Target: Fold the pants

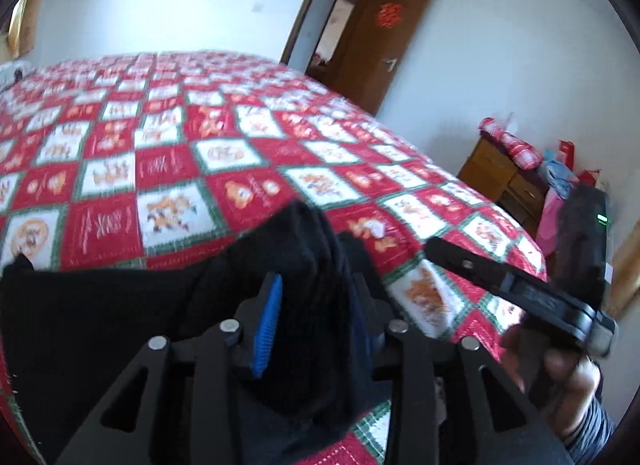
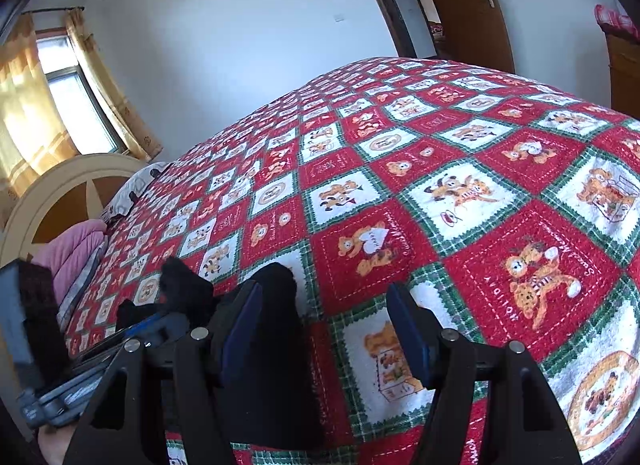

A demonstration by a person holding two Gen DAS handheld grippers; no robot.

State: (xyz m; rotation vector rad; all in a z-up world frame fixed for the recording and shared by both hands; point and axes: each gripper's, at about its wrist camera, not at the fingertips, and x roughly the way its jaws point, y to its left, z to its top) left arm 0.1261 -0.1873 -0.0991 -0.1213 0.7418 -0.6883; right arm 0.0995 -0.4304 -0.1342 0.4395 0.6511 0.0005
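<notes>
Black pants [image 1: 100, 325] bunched at the bed's near edge on the red patchwork quilt [image 1: 168, 153]; folds unreadable (fabric is featureless black, left view blurred). Left gripper [image 1: 316, 305]: a raised ridge of pants sits between its blue pads, contact unclear, so can't tell its state. Right gripper [image 2: 324, 325]: jaws apart, cloth beside its left pad, quilt in the gap. Wooden door [image 1: 380, 45] and dresser [image 1: 504, 181] beyond the far corner.

pants [image 1: 100, 305]: black | quilt [image 1: 240, 125]: red-white-green checks, bears | door [image 1: 372, 45]: brown
</notes>
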